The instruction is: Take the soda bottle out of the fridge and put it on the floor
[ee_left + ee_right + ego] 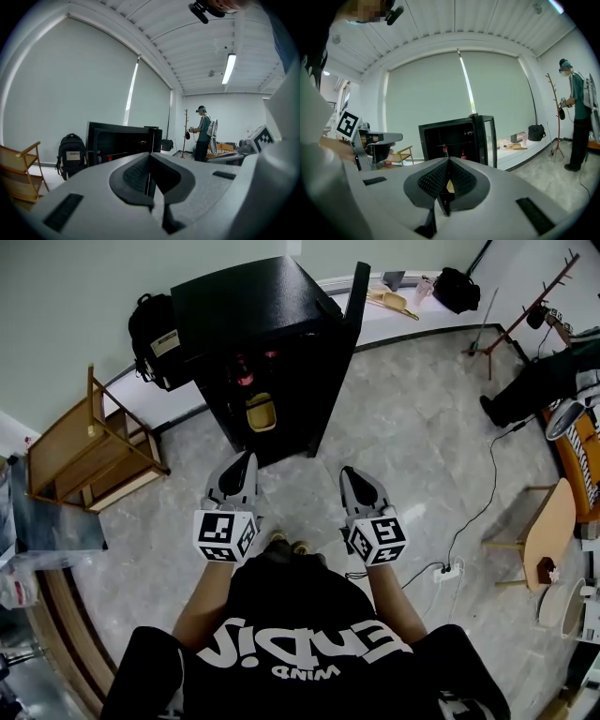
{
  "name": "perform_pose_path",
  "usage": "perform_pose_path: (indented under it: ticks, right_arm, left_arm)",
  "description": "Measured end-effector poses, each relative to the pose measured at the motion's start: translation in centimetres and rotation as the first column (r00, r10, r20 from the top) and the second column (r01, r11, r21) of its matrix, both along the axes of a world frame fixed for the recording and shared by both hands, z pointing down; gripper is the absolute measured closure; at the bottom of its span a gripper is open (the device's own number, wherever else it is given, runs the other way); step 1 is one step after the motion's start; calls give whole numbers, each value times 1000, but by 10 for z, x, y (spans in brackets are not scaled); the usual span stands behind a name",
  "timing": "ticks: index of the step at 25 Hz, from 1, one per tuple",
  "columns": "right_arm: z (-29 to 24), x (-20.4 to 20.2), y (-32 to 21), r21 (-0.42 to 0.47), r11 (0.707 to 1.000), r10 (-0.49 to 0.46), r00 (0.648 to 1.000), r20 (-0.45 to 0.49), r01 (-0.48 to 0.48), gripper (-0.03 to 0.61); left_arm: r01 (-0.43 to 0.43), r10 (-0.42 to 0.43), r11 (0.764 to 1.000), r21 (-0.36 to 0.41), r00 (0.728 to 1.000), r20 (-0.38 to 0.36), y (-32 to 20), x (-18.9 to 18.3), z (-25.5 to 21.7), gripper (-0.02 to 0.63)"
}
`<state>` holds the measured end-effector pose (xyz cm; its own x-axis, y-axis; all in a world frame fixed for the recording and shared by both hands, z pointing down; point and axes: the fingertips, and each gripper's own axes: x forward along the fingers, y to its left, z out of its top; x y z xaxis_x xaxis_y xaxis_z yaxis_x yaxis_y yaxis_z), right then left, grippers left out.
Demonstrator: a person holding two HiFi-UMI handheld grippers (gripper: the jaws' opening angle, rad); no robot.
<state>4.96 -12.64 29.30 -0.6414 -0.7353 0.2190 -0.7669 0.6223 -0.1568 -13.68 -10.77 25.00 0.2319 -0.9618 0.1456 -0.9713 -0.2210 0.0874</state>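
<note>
A black mini fridge (267, 343) stands on the floor ahead of me with its door (354, 306) swung open to the right. Two red-capped bottles (246, 379) stand on a shelf inside, above a yellow container (261, 412). The bottles (445, 151) also show in the right gripper view. My left gripper (246, 461) and right gripper (349, 474) hover side by side above the floor, a short way in front of the fridge. Both are shut and hold nothing. In the left gripper view the fridge (122, 140) lies beyond the shut left gripper (151, 155).
A wooden chair (84, 451) stands at the left and a black backpack (155, 338) leans on the wall beside the fridge. At the right are a person (544, 381), a coat stand (534, 306), a wooden stool (548, 526) and a power strip (448, 570) with its cable.
</note>
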Motion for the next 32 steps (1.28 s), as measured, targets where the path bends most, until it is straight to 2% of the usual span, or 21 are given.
perform_pose_path:
  ticks: [11, 19, 22, 32]
  right_arm:
    - [6, -41, -28, -4, 1000, 15, 1000, -9, -15, 555]
    - [2, -58, -42, 2, 1000, -18, 1000, 6, 18, 555]
    - [6, -61, -48, 17, 999, -35, 999, 10, 35, 555]
    - [60, -68, -62, 48, 996, -77, 996, 53, 75, 555]
  left_arm:
    - [-33, 33, 999, -13, 999, -3, -33, -28, 10, 607]
    - [0, 0, 1000, -14, 1000, -2, -38, -35, 14, 607]
    - [18, -18, 1000, -3, 999, -30, -42, -36, 18, 607]
    - [85, -84, 995, 59, 996, -16, -59, -41, 65, 595]
